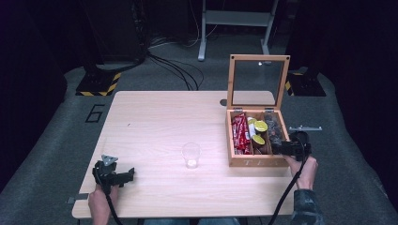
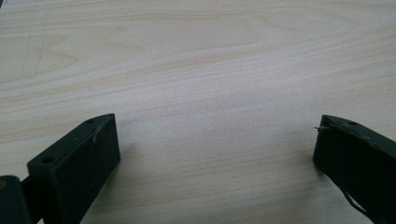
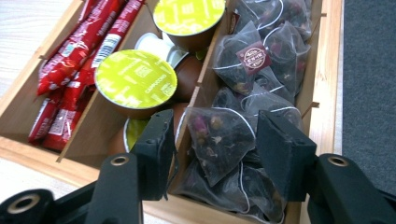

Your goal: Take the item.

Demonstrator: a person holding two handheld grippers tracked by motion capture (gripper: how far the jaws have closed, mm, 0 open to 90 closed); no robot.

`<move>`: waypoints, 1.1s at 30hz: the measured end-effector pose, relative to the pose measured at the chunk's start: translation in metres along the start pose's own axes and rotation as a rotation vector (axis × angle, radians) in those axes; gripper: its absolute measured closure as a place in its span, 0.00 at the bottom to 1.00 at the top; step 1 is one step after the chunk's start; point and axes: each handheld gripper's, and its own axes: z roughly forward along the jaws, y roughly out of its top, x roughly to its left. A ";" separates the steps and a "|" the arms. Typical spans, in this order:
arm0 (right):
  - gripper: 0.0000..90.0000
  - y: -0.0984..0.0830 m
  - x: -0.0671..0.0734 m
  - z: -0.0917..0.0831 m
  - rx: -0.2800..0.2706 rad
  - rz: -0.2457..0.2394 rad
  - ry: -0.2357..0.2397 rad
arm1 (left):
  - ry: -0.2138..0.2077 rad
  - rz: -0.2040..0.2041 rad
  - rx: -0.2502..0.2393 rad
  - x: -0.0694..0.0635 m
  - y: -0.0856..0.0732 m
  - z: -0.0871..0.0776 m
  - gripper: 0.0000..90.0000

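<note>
Jaws of the left gripper (image 1: 126, 176) stood wide apart with nothing between them, low over bare wood at the near left corner of the table (image 1: 155, 117). Mid-table a clear plastic cup (image 1: 191, 155) stood upright and apparently empty, well apart from both grippers. Farther right sat the wooden tea box (image 1: 256, 162), its glass lid propped open; red sachets (image 3: 77, 60) filled its left compartment, green-lidded capsules (image 3: 135, 78) the middle one, mesh tea bags (image 3: 219, 140) the right one. The right gripper (image 3: 212, 140) hung over that right compartment, jaws parted either side of one pyramid bag, not yet closed on it. A good pick, by the look of it, called for closing gently on that single bag, clear of the divider, and lifting straight up so its neighbours stayed put.
</note>
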 end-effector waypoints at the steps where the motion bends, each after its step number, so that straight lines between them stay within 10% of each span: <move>1: 0.53 0.000 0.000 0.000 0.000 0.000 0.000 | 0.000 0.000 0.000 0.000 0.000 0.000 0.00; 33: 0.86 0.000 0.001 0.027 0.091 0.043 -0.063 | 0.000 -0.001 0.000 0.000 0.000 0.000 0.00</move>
